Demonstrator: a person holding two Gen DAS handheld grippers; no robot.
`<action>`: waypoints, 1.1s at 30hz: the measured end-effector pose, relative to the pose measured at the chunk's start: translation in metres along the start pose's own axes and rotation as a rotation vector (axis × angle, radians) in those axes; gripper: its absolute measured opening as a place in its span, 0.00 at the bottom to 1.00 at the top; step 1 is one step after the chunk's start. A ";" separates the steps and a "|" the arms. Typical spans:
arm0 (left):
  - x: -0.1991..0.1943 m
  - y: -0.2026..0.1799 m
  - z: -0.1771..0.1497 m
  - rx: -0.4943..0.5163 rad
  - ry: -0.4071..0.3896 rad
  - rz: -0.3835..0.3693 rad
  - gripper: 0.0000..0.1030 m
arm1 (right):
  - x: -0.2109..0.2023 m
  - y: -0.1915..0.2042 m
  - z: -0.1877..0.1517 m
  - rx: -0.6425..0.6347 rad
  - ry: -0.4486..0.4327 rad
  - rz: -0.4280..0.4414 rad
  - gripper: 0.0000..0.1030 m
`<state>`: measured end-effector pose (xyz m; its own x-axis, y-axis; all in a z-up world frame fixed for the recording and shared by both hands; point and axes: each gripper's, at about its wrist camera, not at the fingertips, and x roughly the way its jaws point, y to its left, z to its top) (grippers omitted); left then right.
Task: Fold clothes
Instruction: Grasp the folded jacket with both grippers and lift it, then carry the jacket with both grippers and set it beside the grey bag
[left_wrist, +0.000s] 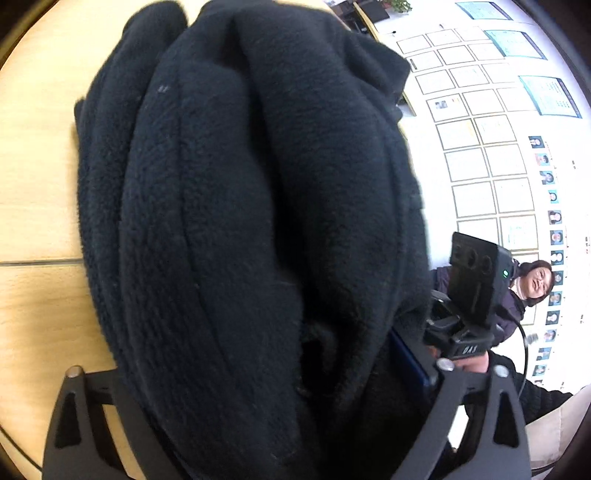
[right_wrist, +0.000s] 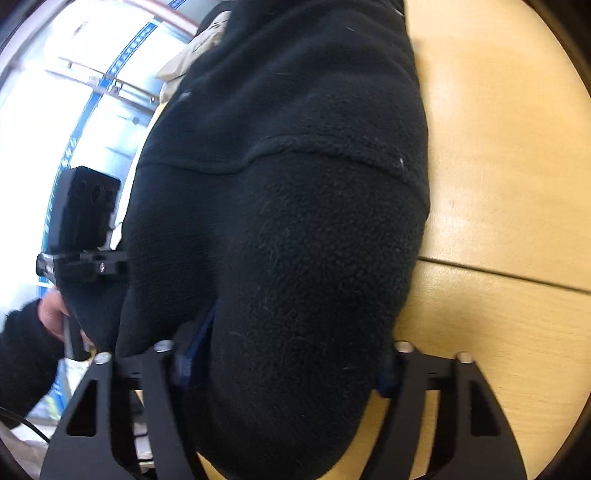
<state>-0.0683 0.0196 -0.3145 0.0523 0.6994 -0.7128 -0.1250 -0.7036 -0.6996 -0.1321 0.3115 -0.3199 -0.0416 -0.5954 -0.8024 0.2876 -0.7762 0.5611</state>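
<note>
Black fleece garment (left_wrist: 258, 221), bunched in thick folds, hanging over wooden table (left_wrist: 33, 184).

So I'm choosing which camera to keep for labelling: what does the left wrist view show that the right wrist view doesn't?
Only the left wrist view shows the white wall of framed sheets and portrait photos and a smiling onlooker. Only the right wrist view shows bright blue-framed windows and a stitched seam across the fleece. Both show the bunched black fleece garment between the fingers, the light wooden table, and the opposite gripper's handset.
</note>
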 end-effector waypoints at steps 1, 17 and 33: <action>-0.004 -0.003 -0.003 0.002 -0.010 0.002 0.79 | -0.001 0.003 0.000 -0.011 -0.004 -0.011 0.57; -0.177 -0.027 -0.057 0.022 -0.237 0.098 0.72 | -0.029 0.151 0.015 -0.168 -0.179 0.047 0.51; -0.323 0.224 0.074 0.008 -0.248 0.254 0.74 | 0.209 0.312 0.217 -0.065 -0.148 0.060 0.52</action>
<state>-0.1868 -0.3550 -0.2371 -0.2233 0.5120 -0.8295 -0.1106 -0.8588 -0.5003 -0.2589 -0.1001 -0.2681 -0.1612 -0.6682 -0.7263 0.3549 -0.7259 0.5891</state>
